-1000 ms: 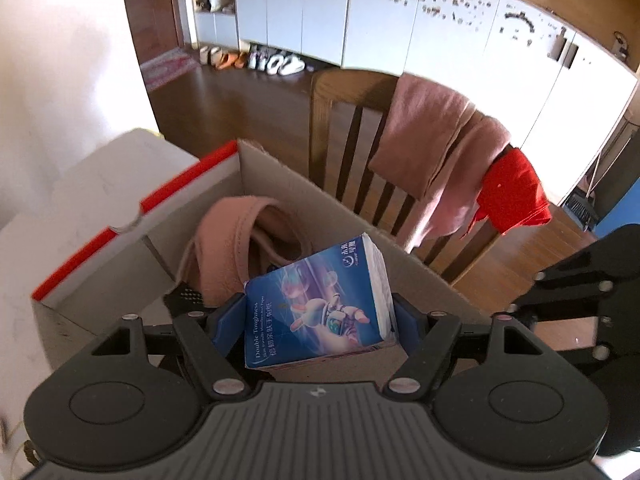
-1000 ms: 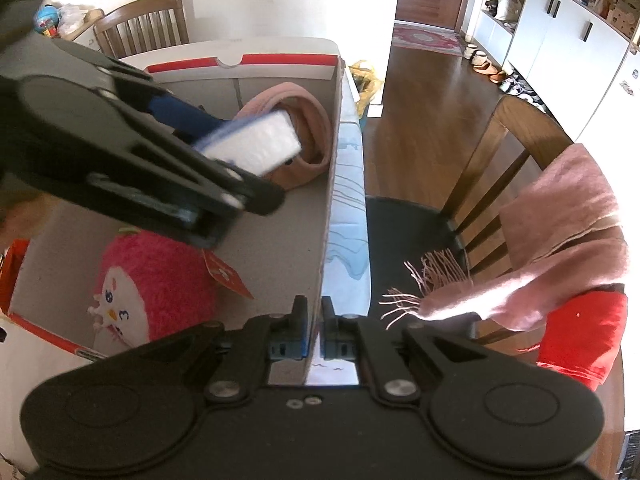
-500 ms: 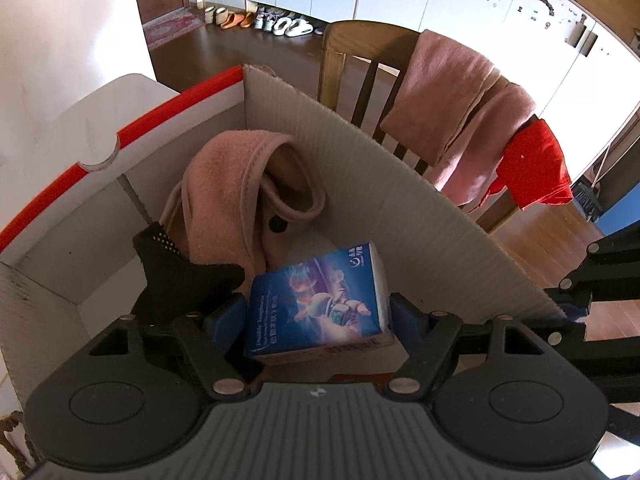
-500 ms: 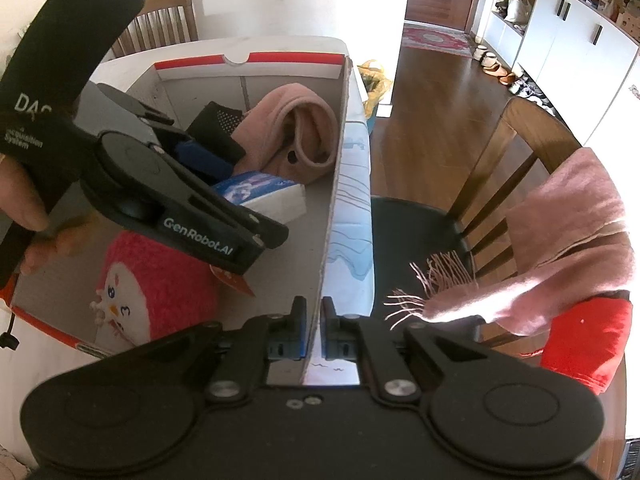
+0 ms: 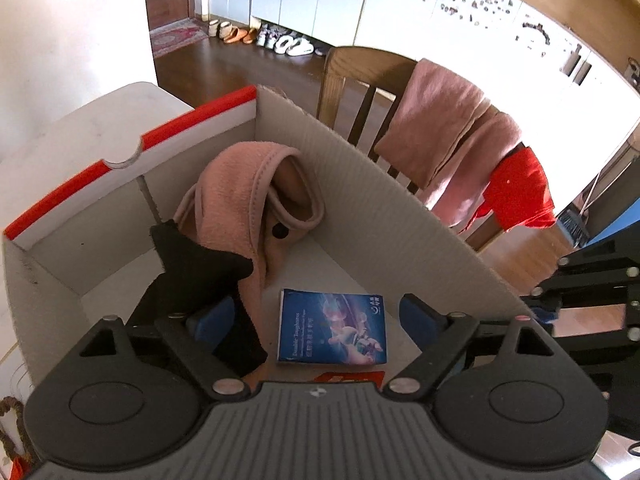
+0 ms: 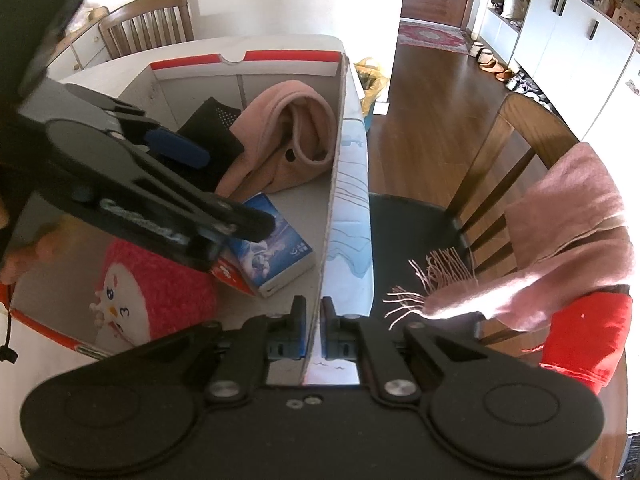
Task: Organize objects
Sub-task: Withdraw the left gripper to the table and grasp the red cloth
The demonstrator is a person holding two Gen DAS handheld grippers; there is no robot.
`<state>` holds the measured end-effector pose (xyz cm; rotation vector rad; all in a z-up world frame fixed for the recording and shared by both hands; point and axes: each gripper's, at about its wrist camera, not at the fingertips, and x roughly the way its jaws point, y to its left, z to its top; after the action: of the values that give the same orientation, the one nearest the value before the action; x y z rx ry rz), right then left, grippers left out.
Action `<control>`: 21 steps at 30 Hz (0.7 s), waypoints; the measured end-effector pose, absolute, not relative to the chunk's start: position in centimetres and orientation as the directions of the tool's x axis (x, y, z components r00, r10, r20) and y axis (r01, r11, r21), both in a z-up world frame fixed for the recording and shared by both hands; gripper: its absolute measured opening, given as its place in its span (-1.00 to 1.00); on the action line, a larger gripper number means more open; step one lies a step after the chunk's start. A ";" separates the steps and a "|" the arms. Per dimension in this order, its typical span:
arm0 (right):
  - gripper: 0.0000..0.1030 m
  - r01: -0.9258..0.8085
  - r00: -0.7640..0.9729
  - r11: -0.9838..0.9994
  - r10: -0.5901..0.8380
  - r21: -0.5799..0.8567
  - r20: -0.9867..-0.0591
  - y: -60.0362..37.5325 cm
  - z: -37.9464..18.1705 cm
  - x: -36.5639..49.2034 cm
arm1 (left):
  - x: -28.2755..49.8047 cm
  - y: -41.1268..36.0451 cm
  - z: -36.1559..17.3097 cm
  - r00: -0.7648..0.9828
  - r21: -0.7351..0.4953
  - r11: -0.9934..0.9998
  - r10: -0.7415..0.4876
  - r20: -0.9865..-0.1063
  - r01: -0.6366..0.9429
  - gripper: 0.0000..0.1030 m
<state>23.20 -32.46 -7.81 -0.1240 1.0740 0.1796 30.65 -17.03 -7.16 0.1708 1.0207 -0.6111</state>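
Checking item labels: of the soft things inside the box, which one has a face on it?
The red plush toy, at the near end of the cardboard box; the pink garment and black cloth are plain fabric.

Beyond the claw stands a wooden chair [image 5: 362,80] draped with a pink scarf [image 5: 448,132] and a red cloth [image 5: 520,190], with white cabinets [image 5: 460,36] and a row of shoes [image 5: 264,38] farther off on the wood floor [image 5: 240,76].
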 end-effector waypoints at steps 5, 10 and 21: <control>-0.90 -0.199 0.462 0.980 0.079 -0.017 -0.883 -32.4 -7.8 23.2 | 29.5 -16.1 -5.7 0.392 -0.164 0.820 -0.426 -0.816 0.549 0.75; -0.90 -0.202 0.460 0.979 0.067 -0.030 -0.886 -32.2 -7.9 23.2 | 28.2 -15.5 -4.2 0.419 -0.157 0.823 -0.430 -0.800 0.545 0.75; -0.90 -0.195 0.457 0.979 0.045 -0.051 -0.889 -31.8 -7.9 23.2 | 24.3 -11.1 -0.9 0.485 -0.165 0.835 -0.453 -0.748 0.525 0.75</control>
<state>23.22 -31.81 -7.94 -0.1530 1.0877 0.1488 24.29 -11.07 -0.88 0.0901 0.8822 -0.5959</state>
